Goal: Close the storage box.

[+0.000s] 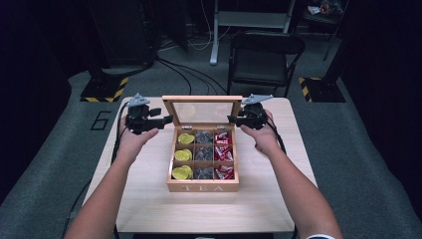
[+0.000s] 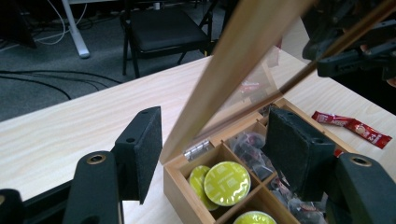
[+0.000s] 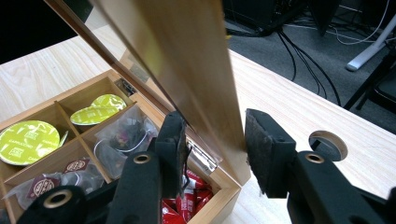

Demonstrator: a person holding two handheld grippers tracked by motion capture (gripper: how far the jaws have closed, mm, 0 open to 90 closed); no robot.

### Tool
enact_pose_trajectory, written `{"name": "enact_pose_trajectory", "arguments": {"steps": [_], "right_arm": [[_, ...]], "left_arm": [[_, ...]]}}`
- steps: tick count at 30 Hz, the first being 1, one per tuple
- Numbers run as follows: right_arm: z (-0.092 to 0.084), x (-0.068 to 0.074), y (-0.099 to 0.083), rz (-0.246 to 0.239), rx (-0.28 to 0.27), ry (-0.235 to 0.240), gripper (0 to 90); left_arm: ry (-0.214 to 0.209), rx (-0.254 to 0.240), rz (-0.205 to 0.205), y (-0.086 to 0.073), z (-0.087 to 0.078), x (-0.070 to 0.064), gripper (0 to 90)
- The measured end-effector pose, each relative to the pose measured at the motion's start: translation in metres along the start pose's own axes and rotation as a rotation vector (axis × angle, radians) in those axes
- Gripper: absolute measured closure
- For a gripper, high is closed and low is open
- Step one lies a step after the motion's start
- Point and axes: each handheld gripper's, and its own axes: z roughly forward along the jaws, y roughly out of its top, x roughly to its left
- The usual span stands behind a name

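Pale wooden table (image 1: 149,199) in a dark room, a black chair (image 1: 265,56) behind it. At the table's centre sits a wooden tea box (image 1: 202,187), its glass lid (image 1: 201,112) raised upright at the back. Inside the box are yellow-green capsules (image 1: 182,155) on the left, dark sachets (image 1: 203,153) in the middle and red packets (image 1: 224,153) on the right. The left gripper (image 1: 168,119) brackets the lid's left edge, jaws apart and not touching it. The right gripper (image 1: 232,119) brackets the lid's right edge, jaws apart too, with gaps visible.
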Motion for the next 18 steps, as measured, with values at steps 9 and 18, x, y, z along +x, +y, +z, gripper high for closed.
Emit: {"name": "enact_pose_trajectory", "arguments": {"steps": [9,18], "right_arm": [[-0.0034,0.0029,-0.0033,-0.010,0.007,0.015,58.2],[-0.0039,0.0034,-0.0069,-0.007,-0.018,0.016,56.7]], "left_arm": [[-0.020,-0.012,0.008,0.0086,0.0012,-0.0022,41.7],[-0.055,-0.009,0.003,0.0084,-0.0002,-0.0034,50.6]]}}
